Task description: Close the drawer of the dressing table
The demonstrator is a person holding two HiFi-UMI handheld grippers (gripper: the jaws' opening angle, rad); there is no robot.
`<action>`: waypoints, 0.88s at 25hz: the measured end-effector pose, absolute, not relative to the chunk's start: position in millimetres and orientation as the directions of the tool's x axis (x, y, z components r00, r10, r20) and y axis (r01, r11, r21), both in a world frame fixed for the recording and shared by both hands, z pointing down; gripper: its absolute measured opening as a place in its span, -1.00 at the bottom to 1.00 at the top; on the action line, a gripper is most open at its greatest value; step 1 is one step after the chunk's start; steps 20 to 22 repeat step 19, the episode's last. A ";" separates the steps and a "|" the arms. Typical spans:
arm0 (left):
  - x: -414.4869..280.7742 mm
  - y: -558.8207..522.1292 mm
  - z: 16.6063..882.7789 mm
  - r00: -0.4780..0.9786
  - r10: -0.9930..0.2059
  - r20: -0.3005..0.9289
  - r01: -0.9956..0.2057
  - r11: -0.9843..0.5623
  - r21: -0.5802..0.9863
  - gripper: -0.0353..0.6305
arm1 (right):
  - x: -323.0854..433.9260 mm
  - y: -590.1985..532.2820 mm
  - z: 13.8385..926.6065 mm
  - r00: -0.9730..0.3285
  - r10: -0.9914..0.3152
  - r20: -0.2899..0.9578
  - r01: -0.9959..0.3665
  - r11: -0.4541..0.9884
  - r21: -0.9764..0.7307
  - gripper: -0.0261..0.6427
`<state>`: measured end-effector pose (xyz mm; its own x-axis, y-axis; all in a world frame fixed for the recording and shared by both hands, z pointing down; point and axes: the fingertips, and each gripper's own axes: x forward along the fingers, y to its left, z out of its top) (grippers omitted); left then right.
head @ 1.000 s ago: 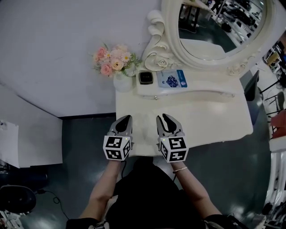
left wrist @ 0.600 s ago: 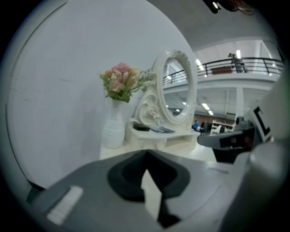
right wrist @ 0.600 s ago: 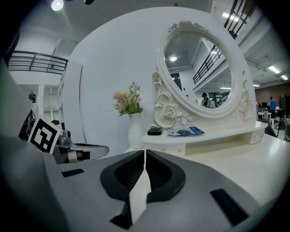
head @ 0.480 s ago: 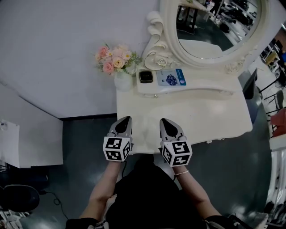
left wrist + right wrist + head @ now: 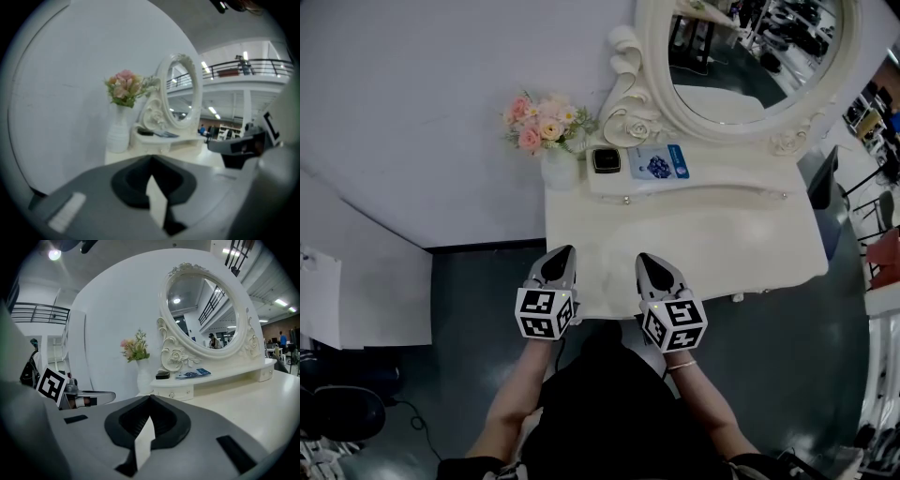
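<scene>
The left tongs (image 5: 563, 251) hang over the near left part of the cream-white tabletop (image 5: 722, 239). Their jaws are pressed together and hold nothing; the left gripper view shows the two tips meeting. On the far left of the tabletop, a white ribbed vase with pink and peach flowers (image 5: 547, 133) stands against the wall, well out of the way. To its right a raised cream shelf (image 5: 712, 184) carries a small black square box (image 5: 606, 161) and a flat blue packet (image 5: 658, 163). The oval mirror in a carved white frame (image 5: 741, 56) stands behind them.

The right tongs (image 5: 646, 260) are beside the left ones, also over the near edge. Their jaws have just been closing and are now together, with nothing between them. I think closed tips are chosen because a push needs a firm blunt end, not a grip.

The drawer, in my judgement, lies under the near edge between the two tongs. No view shows its front, so I cannot tell how far it is out.

One second earlier the right tongs stood clearly apart, and they were a little more to the left.
</scene>
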<state>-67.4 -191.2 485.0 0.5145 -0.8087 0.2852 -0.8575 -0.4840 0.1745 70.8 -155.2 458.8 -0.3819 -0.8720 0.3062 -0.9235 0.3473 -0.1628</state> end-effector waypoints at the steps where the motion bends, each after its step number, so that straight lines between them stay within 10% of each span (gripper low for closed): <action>1: -67.1 -190.6 484.4 0.515 -0.809 0.285 -0.857 -0.484 0.174 -0.88 | 71.7 -154.9 459.5 -0.381 -0.872 0.307 -0.924 0.346 -0.163 -0.91; 22: -58.2 -190.8 482.8 0.510 -0.812 0.284 -0.860 -0.481 0.168 -0.88 | 88.1 -159.6 463.9 -0.374 -0.874 0.309 -0.927 0.338 -0.165 -0.91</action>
